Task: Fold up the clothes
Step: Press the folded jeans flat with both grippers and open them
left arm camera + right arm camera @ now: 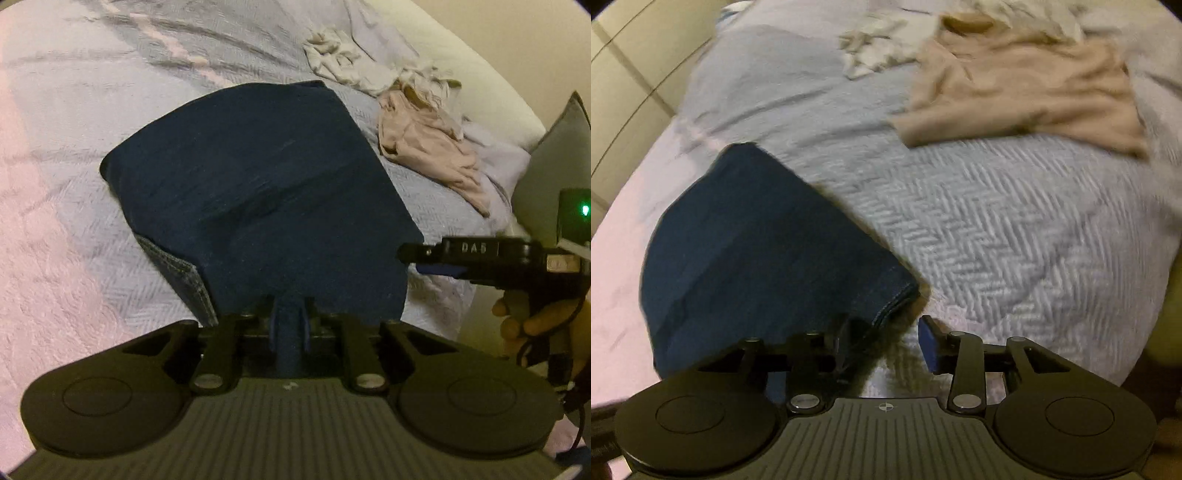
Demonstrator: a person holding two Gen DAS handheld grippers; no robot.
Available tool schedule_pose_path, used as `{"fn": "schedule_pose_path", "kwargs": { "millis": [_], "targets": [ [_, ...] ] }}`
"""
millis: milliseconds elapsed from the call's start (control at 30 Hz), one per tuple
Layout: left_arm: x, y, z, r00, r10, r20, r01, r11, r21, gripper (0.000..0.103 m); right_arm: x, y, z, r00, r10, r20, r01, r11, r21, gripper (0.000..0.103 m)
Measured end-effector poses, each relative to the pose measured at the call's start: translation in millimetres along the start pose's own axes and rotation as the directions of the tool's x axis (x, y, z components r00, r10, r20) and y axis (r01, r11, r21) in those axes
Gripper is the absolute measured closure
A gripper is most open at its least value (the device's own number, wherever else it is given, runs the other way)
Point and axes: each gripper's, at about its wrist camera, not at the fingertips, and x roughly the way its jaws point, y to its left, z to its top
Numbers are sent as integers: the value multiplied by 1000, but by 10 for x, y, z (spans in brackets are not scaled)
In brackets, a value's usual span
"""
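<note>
A folded dark blue pair of jeans lies on the bed; it also shows in the right wrist view. My left gripper is shut on the near edge of the jeans, with blue cloth pinched between the pads. My right gripper is open and empty, just beside the jeans' hemmed corner. From the left wrist view the right gripper sits at the jeans' right edge, held by a hand.
A grey herringbone bedspread covers the bed. A crumpled beige garment and a pale cream garment lie farther back. A grey pillow stands at the right. A cream wall panel is at the left.
</note>
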Motion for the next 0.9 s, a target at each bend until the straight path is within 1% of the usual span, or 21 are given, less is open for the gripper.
{"fn": "schedule_pose_path", "kwargs": {
  "millis": [67,133,200,267,433,533,700,733,833,900],
  "targets": [
    [-153,37,80,1000,-11,16,11,999,41,91,-145,24,10,999,-19,30,19,999,27,64],
    [-277,87,168,999,-18,32,15,997,77,91,-313,99,-9,996,-63,70,63,998,14,64],
    [-310,169,291,999,-6,52,1,994,106,91,-413,185,-30,990,-88,114,90,996,-12,64],
    [-260,233,430,997,10,72,-20,990,142,91,-425,260,-44,985,-99,143,104,994,-27,64],
    [8,305,699,998,21,59,-33,976,215,92,-110,294,-6,980,-120,157,123,992,-10,64],
    [168,349,860,998,27,51,-40,965,259,93,155,239,4,985,-134,111,136,991,-9,64],
    [436,421,1129,998,40,39,-50,943,330,96,190,142,101,983,-148,105,141,988,70,64],
    [454,406,1195,999,23,39,-35,942,334,95,124,129,122,983,-146,112,136,987,91,64],
    [440,306,1411,997,-63,40,47,943,330,95,-26,149,154,980,-148,133,132,984,121,64],
    [559,166,1518,996,-86,36,66,923,379,95,-66,183,178,981,-144,133,126,983,133,64]
  ]
}}
